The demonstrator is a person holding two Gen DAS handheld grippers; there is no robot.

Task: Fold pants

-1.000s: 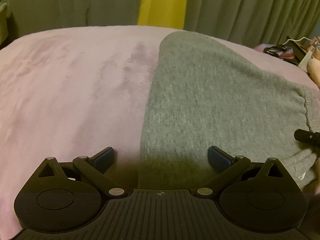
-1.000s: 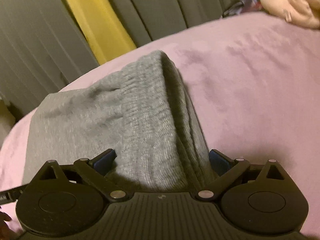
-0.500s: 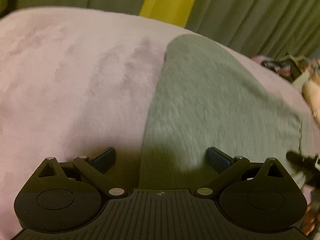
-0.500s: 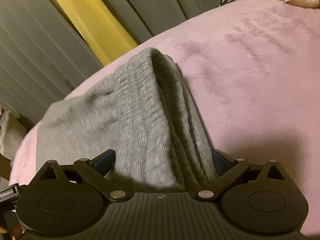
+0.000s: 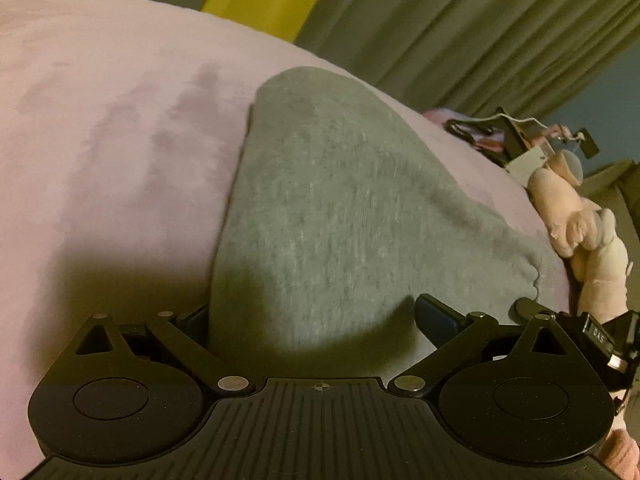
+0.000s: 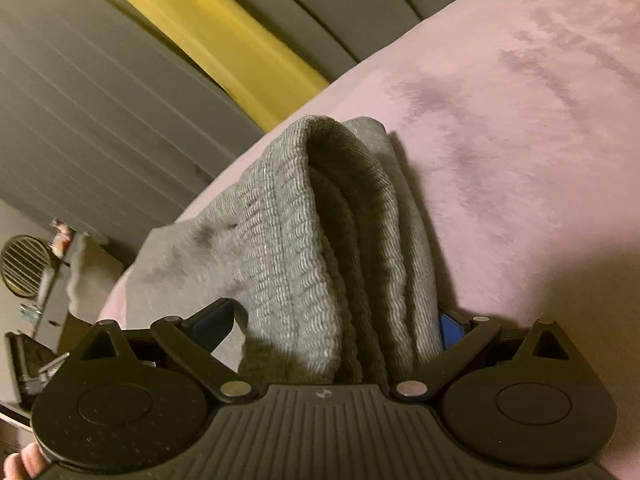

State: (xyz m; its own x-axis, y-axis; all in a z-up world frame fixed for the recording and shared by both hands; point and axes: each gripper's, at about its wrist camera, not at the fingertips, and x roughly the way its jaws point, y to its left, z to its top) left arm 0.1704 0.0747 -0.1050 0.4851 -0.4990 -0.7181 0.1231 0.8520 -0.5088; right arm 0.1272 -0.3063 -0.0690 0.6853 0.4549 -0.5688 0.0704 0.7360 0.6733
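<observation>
Two grippers work the gray pants [image 5: 340, 208], which lie on a pink blanket [image 5: 100, 140]. The left gripper [image 5: 316, 320] has its fingers spread wide with a fabric edge between them, not pinched. The right gripper [image 6: 338, 320] likewise straddles the bunched ribbed waistband [image 6: 320, 220], fingers apart. A plush toy [image 5: 576, 220] lies beside the pants.

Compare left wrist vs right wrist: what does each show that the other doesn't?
Left wrist only: a pink plush toy at the bed's right edge, clutter behind it, and the other tool's black tip.

Right wrist only: the ribbed band bunched between the right tongs, and a round vent off the bed.

Both: grey pants on the pink blanket, with grey and yellow curtains behind. The left tongs straddle the pants' edge, jaws apart.
</observation>
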